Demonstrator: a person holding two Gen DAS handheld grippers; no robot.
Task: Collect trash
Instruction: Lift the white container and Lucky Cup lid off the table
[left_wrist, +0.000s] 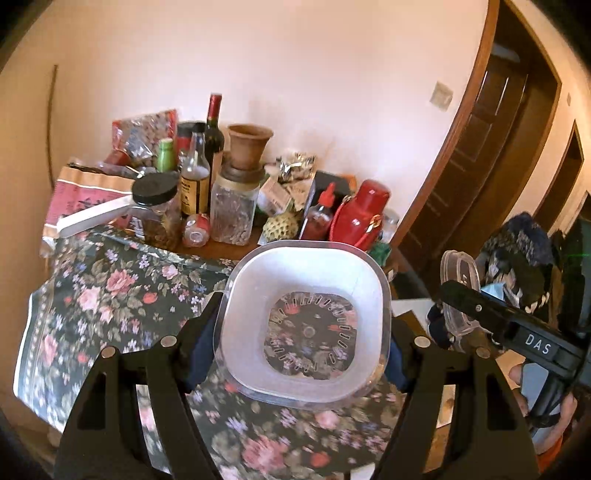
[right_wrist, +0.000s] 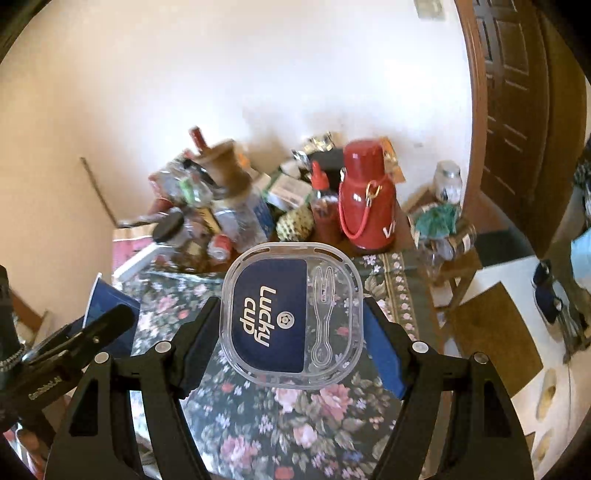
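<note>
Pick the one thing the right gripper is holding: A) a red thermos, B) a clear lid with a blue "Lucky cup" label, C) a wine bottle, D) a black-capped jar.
B: the right gripper is shut on the clear lid, whose blue label reads "Lucky cup".

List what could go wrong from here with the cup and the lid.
The clear cup sits between the left gripper jaws by its thin rim; squeezing may buckle it or let it slip. The Lucky Cup lid, edge-held in the right gripper, could pop out. Swinging either risks knocking the red flask or nearby bottles.
</note>
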